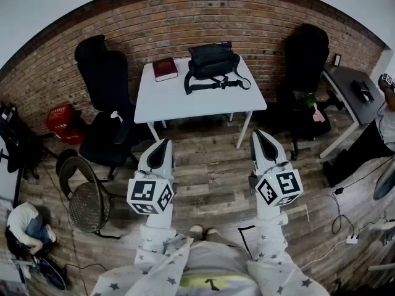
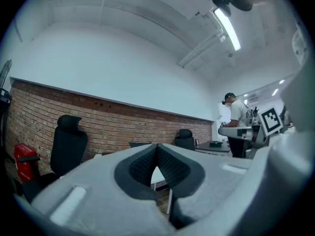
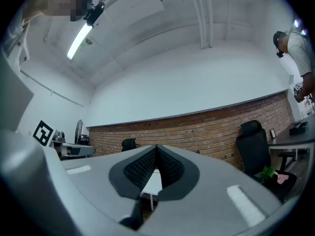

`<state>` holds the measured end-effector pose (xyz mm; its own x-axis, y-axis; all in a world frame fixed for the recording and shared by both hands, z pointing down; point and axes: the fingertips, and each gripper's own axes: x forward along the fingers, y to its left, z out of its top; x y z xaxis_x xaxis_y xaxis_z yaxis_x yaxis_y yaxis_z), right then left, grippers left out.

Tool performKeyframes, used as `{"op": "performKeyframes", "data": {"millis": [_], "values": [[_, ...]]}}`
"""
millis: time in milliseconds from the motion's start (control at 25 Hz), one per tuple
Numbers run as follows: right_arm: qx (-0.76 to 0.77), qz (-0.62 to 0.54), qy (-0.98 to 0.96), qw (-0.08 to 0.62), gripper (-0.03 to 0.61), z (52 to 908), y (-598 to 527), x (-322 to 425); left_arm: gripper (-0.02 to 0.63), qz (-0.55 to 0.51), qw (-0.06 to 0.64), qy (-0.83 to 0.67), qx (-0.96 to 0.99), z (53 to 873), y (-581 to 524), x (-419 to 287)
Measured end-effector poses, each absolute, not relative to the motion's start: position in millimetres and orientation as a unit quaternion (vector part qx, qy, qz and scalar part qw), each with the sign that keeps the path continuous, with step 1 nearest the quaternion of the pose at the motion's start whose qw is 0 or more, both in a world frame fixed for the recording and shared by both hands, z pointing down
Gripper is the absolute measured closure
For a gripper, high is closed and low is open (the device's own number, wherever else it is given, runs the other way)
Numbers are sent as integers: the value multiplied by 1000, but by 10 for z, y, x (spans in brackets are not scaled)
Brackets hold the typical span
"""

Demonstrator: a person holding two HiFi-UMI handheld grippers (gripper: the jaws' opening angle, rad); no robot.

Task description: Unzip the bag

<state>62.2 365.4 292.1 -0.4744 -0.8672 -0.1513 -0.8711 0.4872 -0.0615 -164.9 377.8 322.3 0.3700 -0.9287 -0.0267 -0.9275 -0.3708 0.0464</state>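
Two empty tools: my left gripper [image 1: 162, 145] and right gripper [image 1: 259, 137], jaws pressed together, are well short of the bag [image 1: 212, 60] on the table [image 1: 185, 100] — unzipping, I judge, not begun.

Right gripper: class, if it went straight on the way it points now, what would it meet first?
Probably the white table, near edge, across open floor. Height is unclear, so the right gripper might pass above it.

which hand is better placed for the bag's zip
Right, marginally: the bag sits toward the right of the table, nearer the right tool than the left tool; both are shut and empty.
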Motion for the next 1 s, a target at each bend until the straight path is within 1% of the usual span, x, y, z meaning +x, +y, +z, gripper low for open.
{"op": "performKeyframes", "data": {"millis": [600, 1000], "values": [[-517, -5, 850, 101, 586, 2965, 3654, 907, 615, -6, -5, -559, 829, 3238, 3812, -1395], [-496, -30, 862, 98, 586, 3209, 3505, 859, 615, 9, 2, -576, 817, 3404, 3771, -1376]]}}
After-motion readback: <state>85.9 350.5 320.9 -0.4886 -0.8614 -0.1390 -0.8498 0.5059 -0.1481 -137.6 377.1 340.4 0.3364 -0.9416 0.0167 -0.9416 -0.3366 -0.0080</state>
